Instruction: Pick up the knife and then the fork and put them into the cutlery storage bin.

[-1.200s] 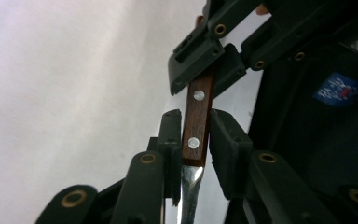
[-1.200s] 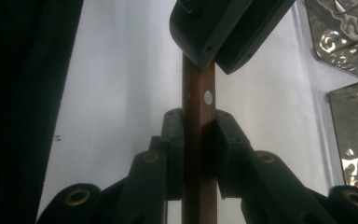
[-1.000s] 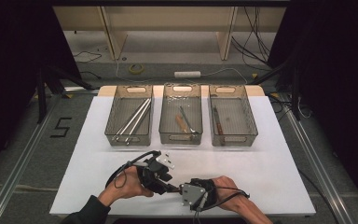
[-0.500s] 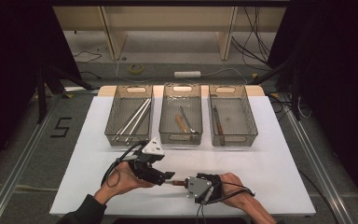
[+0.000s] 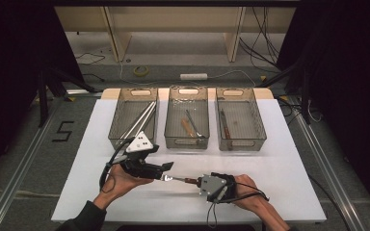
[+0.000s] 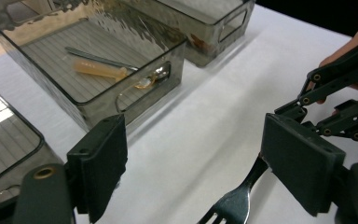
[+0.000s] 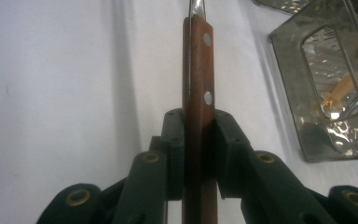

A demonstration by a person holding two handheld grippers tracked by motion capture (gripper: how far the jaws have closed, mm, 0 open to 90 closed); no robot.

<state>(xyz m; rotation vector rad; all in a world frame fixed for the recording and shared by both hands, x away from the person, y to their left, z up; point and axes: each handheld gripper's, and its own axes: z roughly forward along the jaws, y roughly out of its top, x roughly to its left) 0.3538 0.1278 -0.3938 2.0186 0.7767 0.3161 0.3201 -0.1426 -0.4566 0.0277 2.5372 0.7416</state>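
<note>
A fork with a brown riveted wooden handle [image 7: 198, 65] is held level above the white mat. My right gripper [image 7: 199, 135] is shut on that handle, seen in the high view at the front centre [image 5: 198, 182]. The fork's metal neck and tines [image 5: 172, 178] point left toward my left gripper [image 5: 166, 168]. Its jaws have just been opening and now stand wide apart [image 6: 193, 140]. The tines [image 6: 235, 200] lie low between them, close beside the right pad [image 6: 298, 158], with neither pad pressing on them.
Three clear trays stand in a row at the back of the white mat [image 5: 289, 159]. The left tray [image 5: 117, 115] holds long metal rods. The middle one [image 5: 186, 143] holds a wooden-handled utensil and a spoon, and the right one [image 5: 261, 130] a dark-handled utensil.
The left gripper's jaws have opened wide off the fork's metal end, and that hand has drawn away to the left and up. The right hand has shifted slightly right, still holding the handle.
</note>
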